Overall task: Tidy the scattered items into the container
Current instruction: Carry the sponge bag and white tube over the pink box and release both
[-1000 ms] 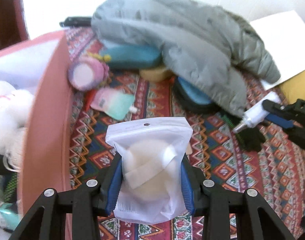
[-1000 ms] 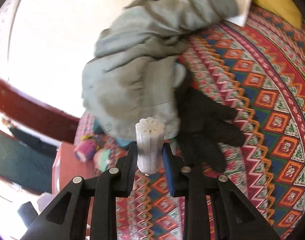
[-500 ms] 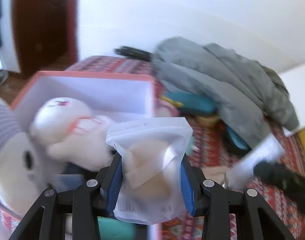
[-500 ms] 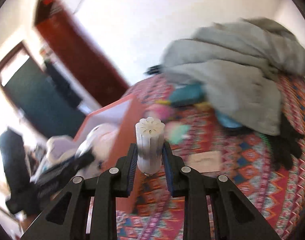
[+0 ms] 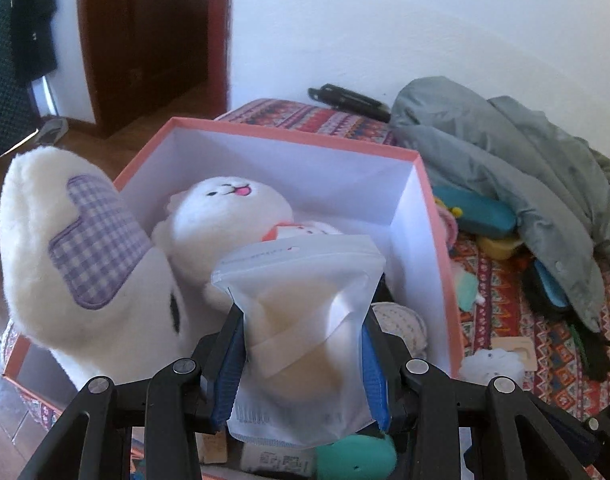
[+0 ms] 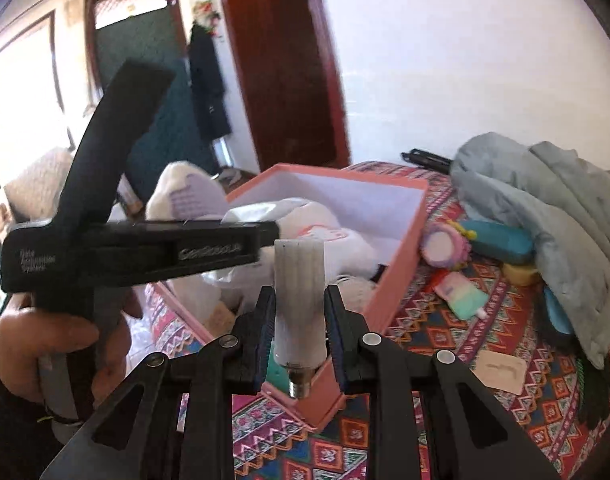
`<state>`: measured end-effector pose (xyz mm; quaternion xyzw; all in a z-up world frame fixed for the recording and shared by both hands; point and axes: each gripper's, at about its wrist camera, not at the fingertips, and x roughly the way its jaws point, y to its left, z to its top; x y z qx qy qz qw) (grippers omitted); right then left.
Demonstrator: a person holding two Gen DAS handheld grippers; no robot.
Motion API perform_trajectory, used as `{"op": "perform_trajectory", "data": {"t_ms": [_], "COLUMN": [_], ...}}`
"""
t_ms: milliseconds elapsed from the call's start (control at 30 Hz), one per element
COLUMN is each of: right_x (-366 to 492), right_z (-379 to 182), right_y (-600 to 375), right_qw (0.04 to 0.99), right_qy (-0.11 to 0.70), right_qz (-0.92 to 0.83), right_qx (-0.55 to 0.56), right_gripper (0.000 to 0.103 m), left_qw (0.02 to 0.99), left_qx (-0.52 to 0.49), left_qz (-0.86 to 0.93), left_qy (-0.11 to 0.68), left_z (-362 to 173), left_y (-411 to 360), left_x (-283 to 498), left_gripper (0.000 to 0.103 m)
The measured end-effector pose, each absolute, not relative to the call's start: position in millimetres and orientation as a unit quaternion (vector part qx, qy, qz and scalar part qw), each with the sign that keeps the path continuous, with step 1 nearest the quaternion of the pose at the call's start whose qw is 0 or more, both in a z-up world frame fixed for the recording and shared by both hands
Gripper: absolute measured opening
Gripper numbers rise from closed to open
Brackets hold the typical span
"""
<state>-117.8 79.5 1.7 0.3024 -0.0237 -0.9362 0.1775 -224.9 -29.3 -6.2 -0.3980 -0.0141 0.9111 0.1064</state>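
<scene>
1. My left gripper (image 5: 301, 344) is clamped on a white frosted pouch (image 5: 301, 320); its blue pads press the pouch from both sides, and I hold it above the near part of the pink box (image 5: 437, 248).
2. From the right wrist view, the left gripper (image 6: 261, 236) reaches in from the left over the box (image 6: 401, 256), with the hand (image 6: 45, 356) around its handle at the near left.
3. My right gripper (image 6: 299, 320) is closed on a white tube (image 6: 299, 300), which stands upright between the fingers with its metal-coloured tip pointing down. It sits just above the near corner of the box.
4. The box rests on a patterned cloth (image 6: 437, 344) and is open. Inside I see a white plush toy (image 5: 233, 216) with a pink tongue, and at the left a large white plush slipper (image 5: 81, 256) with a purple checked patch that sticks out over the rim.
5. Right of the box, on the cloth, lie a round pink item (image 6: 441, 244), a pastel pouch with a small cap (image 6: 461, 292), a teal case (image 6: 497, 236) and a flat beige card (image 6: 501, 368).
6. A grey jacket (image 5: 517, 168) is heaped at the far right, over part of the teal case (image 5: 477, 212). A black glove (image 5: 593, 348) lies near its lower edge.
</scene>
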Motion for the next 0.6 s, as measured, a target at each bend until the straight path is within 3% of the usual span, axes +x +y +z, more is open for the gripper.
{"op": "perform_trajectory", "data": {"t_ms": [267,500,533,600], "right_x": [-118.1,-125.1,-126.3,-127.4], "right_z": [-6.2,-15.3,-17.1,-17.0], "right_y": [68.2,73.6,75.2,80.9], "right_qw": [0.181,0.205,0.209,0.208], "right_qy": [0.011,0.010,0.003,-0.011], "right_qz": [-0.946,-0.945,-0.942,-0.942], "right_qx": [0.270,0.255,0.261,0.263], "right_gripper": [0.026,0.027,0.030,0.051], "left_qw": [0.100,0.083,0.077,0.073], "left_qx": [-0.399,-0.420,-0.417,-0.416], "left_qz": [0.911,0.903,0.904,0.905], "left_qy": [-0.015,-0.045,-0.047,-0.054], "left_z": [-6.4,-11.9,-11.1,-10.0], "left_y": [-27.8,-36.2,-38.5,-40.6], "left_x": [-226.1,-232.8,-232.8,-234.2], "left_gripper": [0.044,0.053,0.055,0.062]}}
